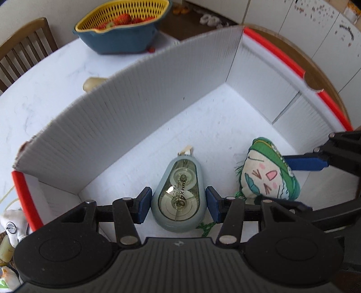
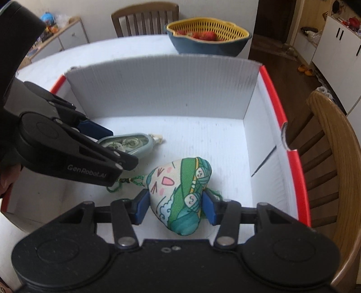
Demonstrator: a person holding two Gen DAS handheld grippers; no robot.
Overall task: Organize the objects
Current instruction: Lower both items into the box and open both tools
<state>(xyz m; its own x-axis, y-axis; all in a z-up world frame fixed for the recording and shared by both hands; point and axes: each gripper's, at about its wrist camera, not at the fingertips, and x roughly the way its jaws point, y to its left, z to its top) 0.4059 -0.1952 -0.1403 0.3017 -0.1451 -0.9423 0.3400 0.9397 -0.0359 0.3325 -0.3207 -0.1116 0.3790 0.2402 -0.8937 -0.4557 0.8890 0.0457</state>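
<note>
Two grippers work inside one white corrugated box (image 1: 126,126) with red-edged rims, which stands on a white table (image 1: 45,90).

In the left wrist view, the left gripper (image 1: 178,201) sits at lower centre, its two blue pads pressed against the sides of a single grey correction tape dispenser (image 1: 178,193), so it is clamped on that dispenser. The dispenser points up the frame, its nose toward the middle of the box floor; whether its underside rests on the floor cannot be told. To its right, near but apart, is one small cloth pouch (image 1: 268,173) printed with a green-haired cartoon face.

In the right wrist view, the right gripper (image 2: 174,206) at lower centre has that pouch (image 2: 180,191) squeezed between its two blue pads, one on each flank; a green braided cord (image 2: 133,180) trails off to the left of the pouch. The left gripper (image 2: 112,146) enters from the left edge of this view, the correction tape dispenser (image 2: 130,144) in its grip just above and left of the pouch.

Beyond the box's far wall stands one blue bowl with a yellow slotted strainer insert (image 2: 207,33), holding red fruit, at the top centre of the right view and upper left of the left view. Two wooden chairs (image 2: 144,20) show in the right view: one at the top behind the table, one at the right edge (image 2: 334,157).
</note>
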